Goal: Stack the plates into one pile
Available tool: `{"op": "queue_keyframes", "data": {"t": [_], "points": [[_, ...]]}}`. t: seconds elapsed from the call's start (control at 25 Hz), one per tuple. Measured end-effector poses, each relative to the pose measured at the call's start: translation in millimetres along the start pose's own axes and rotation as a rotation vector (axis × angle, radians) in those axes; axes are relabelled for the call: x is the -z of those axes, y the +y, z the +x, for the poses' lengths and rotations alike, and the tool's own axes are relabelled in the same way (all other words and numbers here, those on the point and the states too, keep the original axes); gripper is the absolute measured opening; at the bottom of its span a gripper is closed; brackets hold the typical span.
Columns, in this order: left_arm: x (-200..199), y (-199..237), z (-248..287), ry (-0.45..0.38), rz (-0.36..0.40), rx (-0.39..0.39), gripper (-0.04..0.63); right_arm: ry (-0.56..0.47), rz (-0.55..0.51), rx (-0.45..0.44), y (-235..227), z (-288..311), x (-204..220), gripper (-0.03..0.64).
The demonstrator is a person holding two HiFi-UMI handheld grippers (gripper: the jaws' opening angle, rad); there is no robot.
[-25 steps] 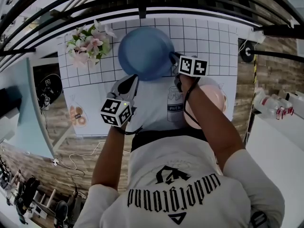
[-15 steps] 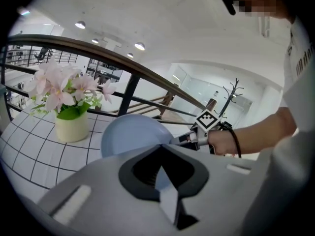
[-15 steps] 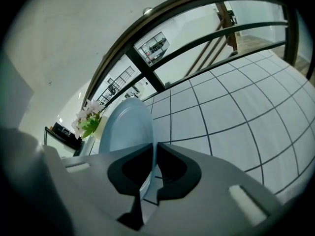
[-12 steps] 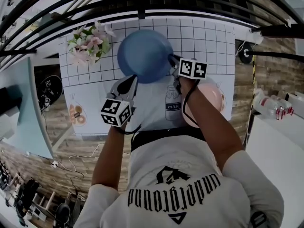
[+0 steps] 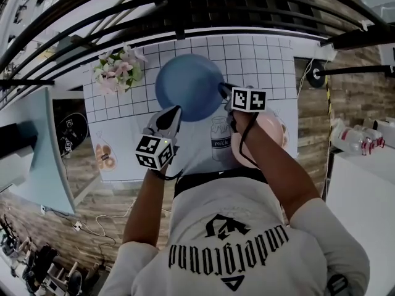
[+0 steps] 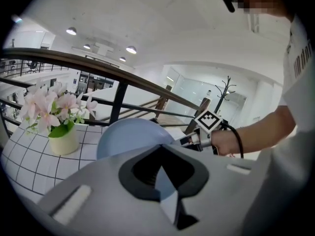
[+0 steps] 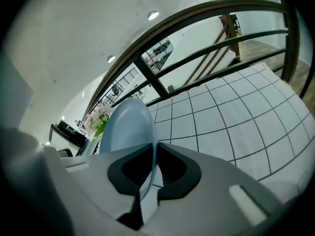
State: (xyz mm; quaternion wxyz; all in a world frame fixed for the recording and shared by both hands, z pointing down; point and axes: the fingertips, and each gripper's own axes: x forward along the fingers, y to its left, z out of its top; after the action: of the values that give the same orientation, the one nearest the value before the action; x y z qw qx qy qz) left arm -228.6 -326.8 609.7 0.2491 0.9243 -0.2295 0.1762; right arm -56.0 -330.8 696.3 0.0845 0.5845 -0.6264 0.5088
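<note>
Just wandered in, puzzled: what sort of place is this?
Probably an indoor landing or balcony staged as a dining spot: a checked tablecloth, potted flowers, and a dark railing alongside.

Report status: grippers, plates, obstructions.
Left gripper and right gripper: jaws shut on blue plate rim. Pink plate beneath right forearm, unstacked. Flower pot off left, nothing in the way.

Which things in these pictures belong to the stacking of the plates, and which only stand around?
For the job:
- blue plate, gripped at its rim by the left gripper and the right gripper
- pink plate, on the table under the right arm

Just standing around:
- flower pot
- checked mat with a milk bottle print
</note>
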Motion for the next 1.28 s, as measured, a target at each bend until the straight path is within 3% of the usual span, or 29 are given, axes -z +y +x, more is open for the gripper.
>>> {"op": "queue_keyframes", "data": {"t": [0.68, 1.04, 1.28], "points": [[5, -82, -13, -0.032, 0.015, -0.069, 0.049, 0.027, -0.048, -0.048, -37, -95, 25, 0.020], [12, -144, -26, -0.057, 0.031, -0.115, 0.049, 0.023, -0.067, -0.072, -71, -168, 40, 0.021], [16, -196, -29, -0.072, 0.082, -0.130, 0.049, 0.009, -0.075, -0.096, -98, -213, 56, 0.021]]}}
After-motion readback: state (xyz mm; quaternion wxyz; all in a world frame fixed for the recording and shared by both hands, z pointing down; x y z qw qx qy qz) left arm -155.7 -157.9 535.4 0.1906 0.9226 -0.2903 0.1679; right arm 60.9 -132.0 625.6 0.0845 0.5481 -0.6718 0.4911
